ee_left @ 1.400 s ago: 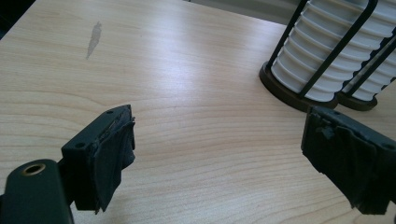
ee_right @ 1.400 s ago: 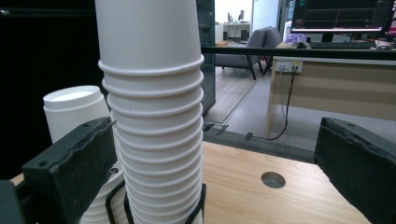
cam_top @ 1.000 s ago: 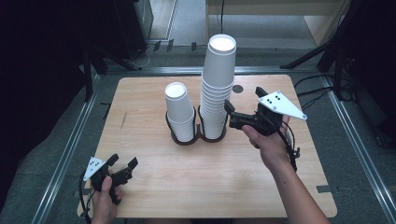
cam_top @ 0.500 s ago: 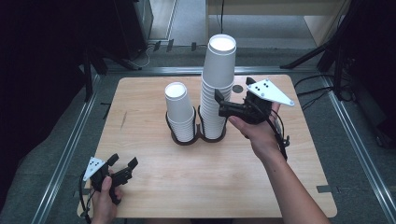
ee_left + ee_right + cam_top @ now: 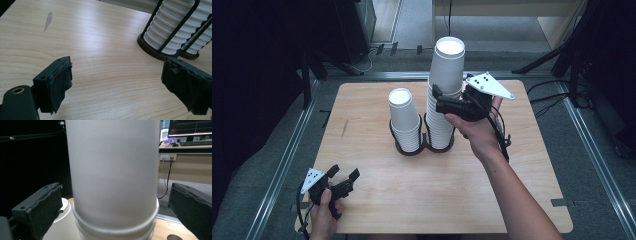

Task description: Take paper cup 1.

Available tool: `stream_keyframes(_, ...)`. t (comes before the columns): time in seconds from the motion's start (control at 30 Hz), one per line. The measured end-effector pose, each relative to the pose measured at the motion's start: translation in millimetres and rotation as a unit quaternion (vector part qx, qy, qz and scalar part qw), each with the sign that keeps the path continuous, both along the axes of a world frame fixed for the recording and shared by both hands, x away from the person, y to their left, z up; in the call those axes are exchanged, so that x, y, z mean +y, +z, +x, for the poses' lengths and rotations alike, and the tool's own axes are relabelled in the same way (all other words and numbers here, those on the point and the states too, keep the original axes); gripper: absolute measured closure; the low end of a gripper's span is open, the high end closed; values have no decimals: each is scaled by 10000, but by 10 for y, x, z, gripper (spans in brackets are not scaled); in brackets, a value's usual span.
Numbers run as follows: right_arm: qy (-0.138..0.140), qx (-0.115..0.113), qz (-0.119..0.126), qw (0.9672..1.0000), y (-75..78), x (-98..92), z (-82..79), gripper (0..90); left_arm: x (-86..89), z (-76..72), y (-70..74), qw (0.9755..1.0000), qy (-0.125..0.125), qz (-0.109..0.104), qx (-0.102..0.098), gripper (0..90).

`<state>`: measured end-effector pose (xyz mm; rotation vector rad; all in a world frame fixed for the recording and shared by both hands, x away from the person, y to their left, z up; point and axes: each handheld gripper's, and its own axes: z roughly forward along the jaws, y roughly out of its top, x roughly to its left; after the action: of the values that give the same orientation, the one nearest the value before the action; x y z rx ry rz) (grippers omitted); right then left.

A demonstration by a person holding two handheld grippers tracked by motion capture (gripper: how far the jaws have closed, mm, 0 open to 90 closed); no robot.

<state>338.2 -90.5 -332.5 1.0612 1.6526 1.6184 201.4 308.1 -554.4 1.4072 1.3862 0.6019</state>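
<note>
Pale wooden table in a dark room, metal rails around it, a desk with a monitor beyond.

Two stacks of white paper cups upright in a black wire holder at mid-table: tall stack on the right, short stack just beside it on the left. Top cup inverted, closed base upward, rim downward over the nested cups below; long axis vertical, narrowing toward the top.

Right gripper held level at that cup, jaws apart with the wall between the pads, not yet pressing. Left gripper low near the table's front left corner, jaws apart on nothing, well away from the holder.

Best done by centring the cup between the pads, closing gently just above its rim to avoid crushing thin paper, then lifting straight up along the axis. Likely risk: a second cup dragged along, or the stack tipping sideways.
</note>
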Motion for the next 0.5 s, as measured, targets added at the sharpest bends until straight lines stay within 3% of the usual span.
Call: stream_keyframes(0.5, -155, 108, -2, 9998, 20, 117, 229, 0, 2, 3, 0, 10000, -14, -9, 6, 96)
